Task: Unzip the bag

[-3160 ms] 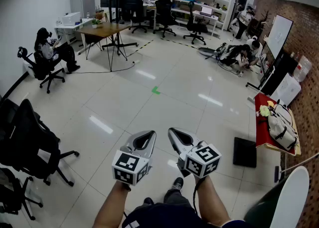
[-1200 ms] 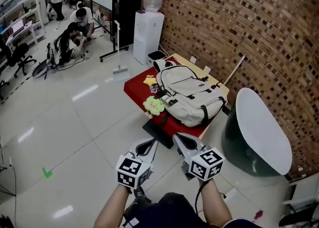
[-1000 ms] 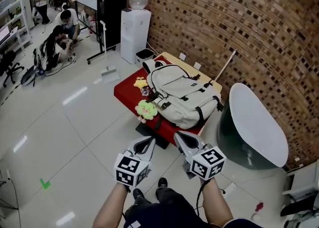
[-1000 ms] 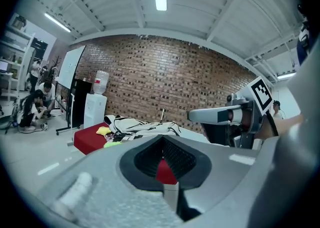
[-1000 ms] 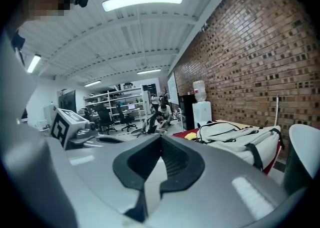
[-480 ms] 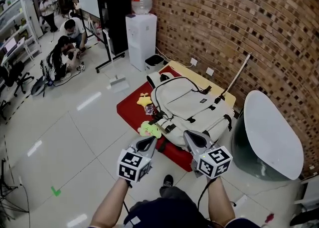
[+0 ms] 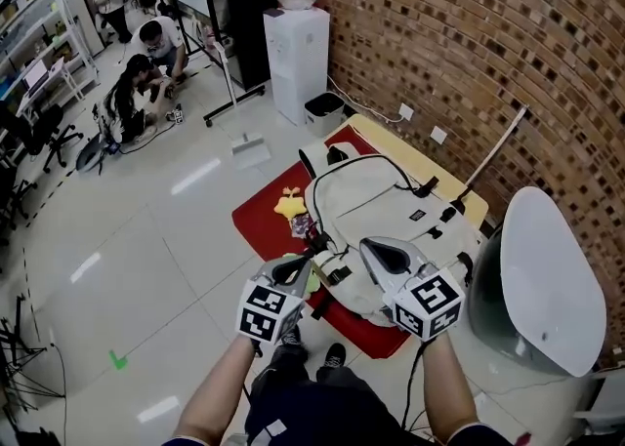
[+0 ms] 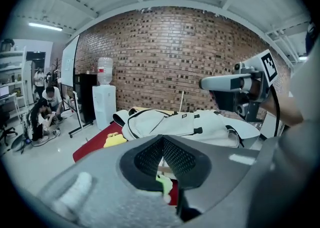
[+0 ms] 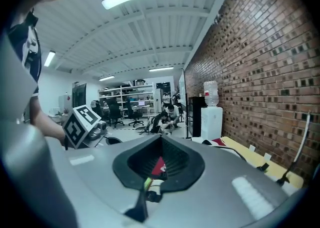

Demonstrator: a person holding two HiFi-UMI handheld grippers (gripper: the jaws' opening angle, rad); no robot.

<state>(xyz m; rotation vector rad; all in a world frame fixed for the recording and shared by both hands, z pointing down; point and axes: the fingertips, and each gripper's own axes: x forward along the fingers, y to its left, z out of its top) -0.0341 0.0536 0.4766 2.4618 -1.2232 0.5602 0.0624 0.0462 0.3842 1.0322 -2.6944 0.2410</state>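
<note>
A cream backpack (image 7: 376, 202) lies flat on a low tabletop (image 7: 259, 229) covered in red cloth, set against a brick wall (image 7: 488, 34). A dark zip line curves around its upper panel, and the bag looks closed. Black straps and buckles cross its side. A yellow plush toy (image 7: 289, 206) rests on the red cloth just beside the bag's left edge, and a green plush toy (image 7: 312, 284) shows at the near corner, partly behind the left tool (image 7: 293, 266).

The person holds both tools out in front, short of the bag. The left tool has its jaws pressed together with nothing between them; in the left gripper view the bag (image 8: 170, 122) sits ahead of the jaw tips, apart from them. The right tool (image 7: 376, 251) is likewise closed and empty, and appears over the bag's near end in the head view without clearly touching it.

A white water dispenser (image 7: 301, 54) stands by the wall beyond the tabletop. A large white rounded object (image 7: 552, 278) stands to the right of the bag. People (image 7: 142, 73) crouch on the floor at the far left.
</note>
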